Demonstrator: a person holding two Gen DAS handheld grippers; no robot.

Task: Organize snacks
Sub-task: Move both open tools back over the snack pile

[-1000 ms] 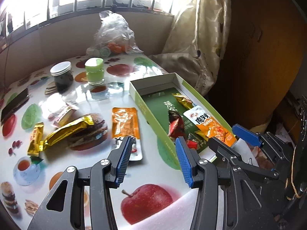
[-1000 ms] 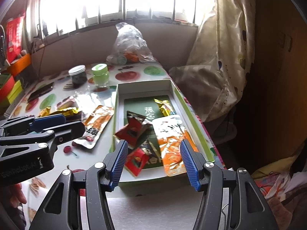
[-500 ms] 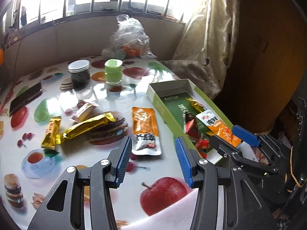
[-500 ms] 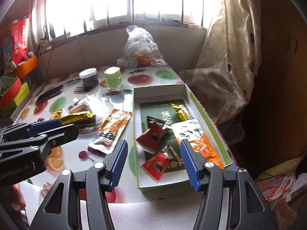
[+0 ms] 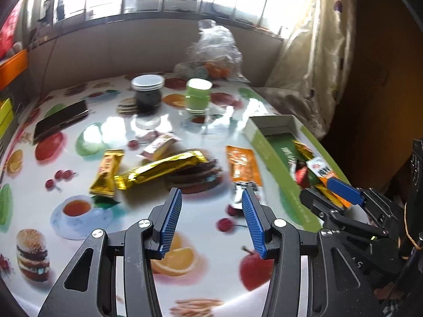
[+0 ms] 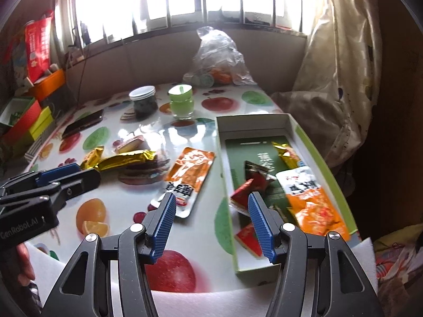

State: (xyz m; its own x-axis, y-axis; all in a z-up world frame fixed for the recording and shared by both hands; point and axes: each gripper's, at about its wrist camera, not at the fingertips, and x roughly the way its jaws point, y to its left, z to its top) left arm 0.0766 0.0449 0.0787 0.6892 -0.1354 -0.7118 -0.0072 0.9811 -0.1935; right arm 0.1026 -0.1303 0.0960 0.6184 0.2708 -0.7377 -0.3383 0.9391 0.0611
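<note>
White glossy surface [image 6: 203,237] printed with red apples, orange slices, cherries and burgers. Green-walled cardboard box [image 6: 321,153], dark green inside. Orange-and-white flat foil pouch [image 6: 189,175]; long gold foil bar [image 5: 161,169]. Black fingers [image 5: 171,216] with ribbed blue pads.

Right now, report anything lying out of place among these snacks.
Nothing spilled or damaged. Several snacks still lie outside the green box: the orange packet, long gold bar and small gold bar.

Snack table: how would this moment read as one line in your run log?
left gripper open, empty | right gripper open, empty | orange snack packet on table beside green box | gold bar outside box
</note>
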